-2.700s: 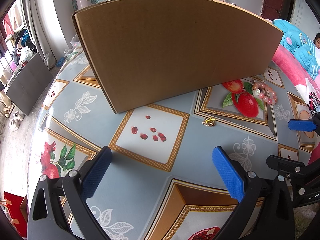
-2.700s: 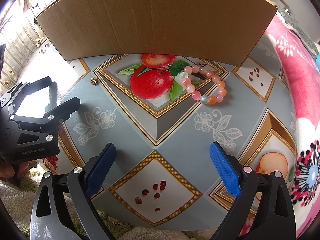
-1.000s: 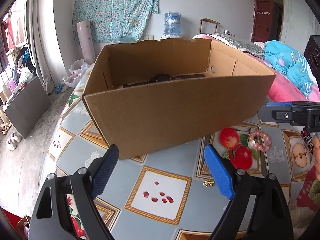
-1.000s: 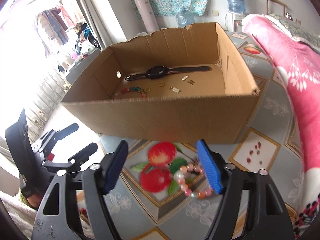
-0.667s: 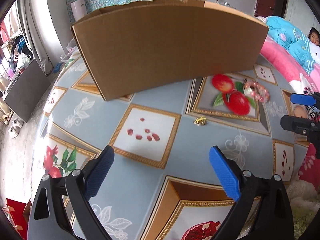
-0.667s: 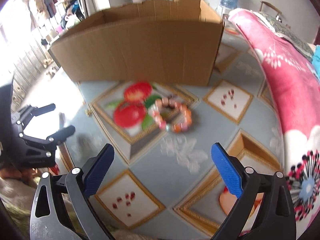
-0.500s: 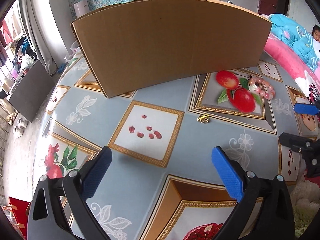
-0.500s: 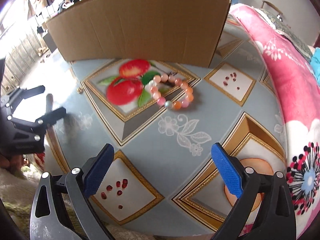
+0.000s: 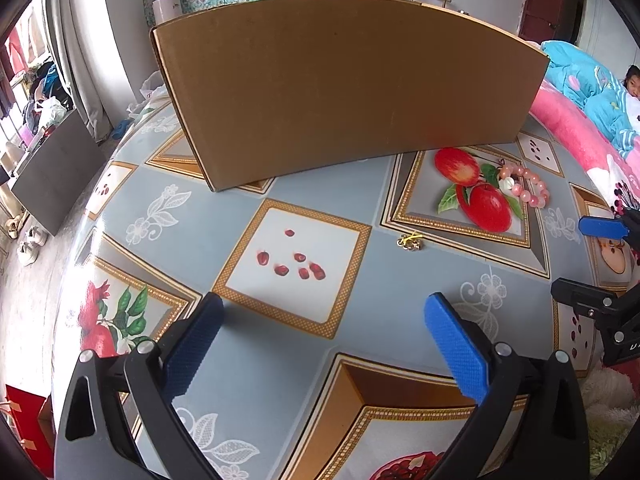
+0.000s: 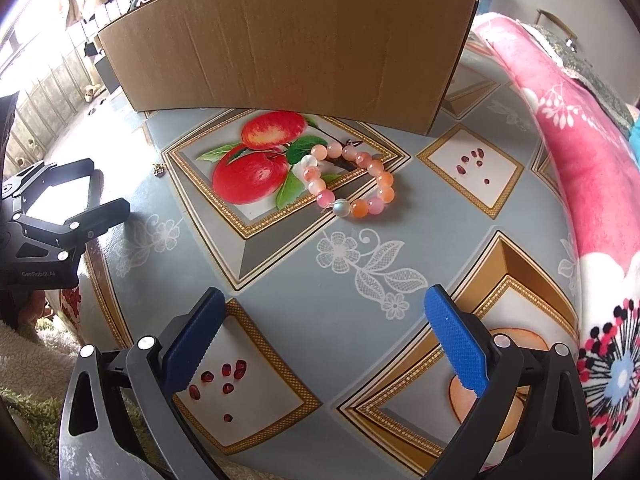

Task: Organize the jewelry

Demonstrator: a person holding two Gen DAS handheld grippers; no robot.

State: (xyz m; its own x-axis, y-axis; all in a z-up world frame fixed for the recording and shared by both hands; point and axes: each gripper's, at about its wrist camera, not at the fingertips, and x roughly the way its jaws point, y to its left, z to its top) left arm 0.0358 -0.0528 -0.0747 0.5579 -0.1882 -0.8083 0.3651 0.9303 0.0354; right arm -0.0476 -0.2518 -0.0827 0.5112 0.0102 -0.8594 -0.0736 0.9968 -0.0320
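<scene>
A pink and orange bead bracelet lies on the fruit-patterned tablecloth beside a printed apple, ahead of my right gripper, which is open and holds nothing. The same bracelet shows at the right in the left wrist view. A small gold trinket lies ahead and to the right of my open, unladen left gripper. In the right wrist view that trinket sits at the left, near the left gripper. A brown cardboard box stands behind both items; its inside is hidden.
The tablecloth covers a rounded table whose edge falls off to the left. A pink floral blanket lies along the right side. The box wall blocks the far side. A person in blue lies at the far right.
Both grippers dropped from above the box, where its contents showed, down to just over the table in front of it. Both sets of jaws widened. Little has moved in the last half second.
</scene>
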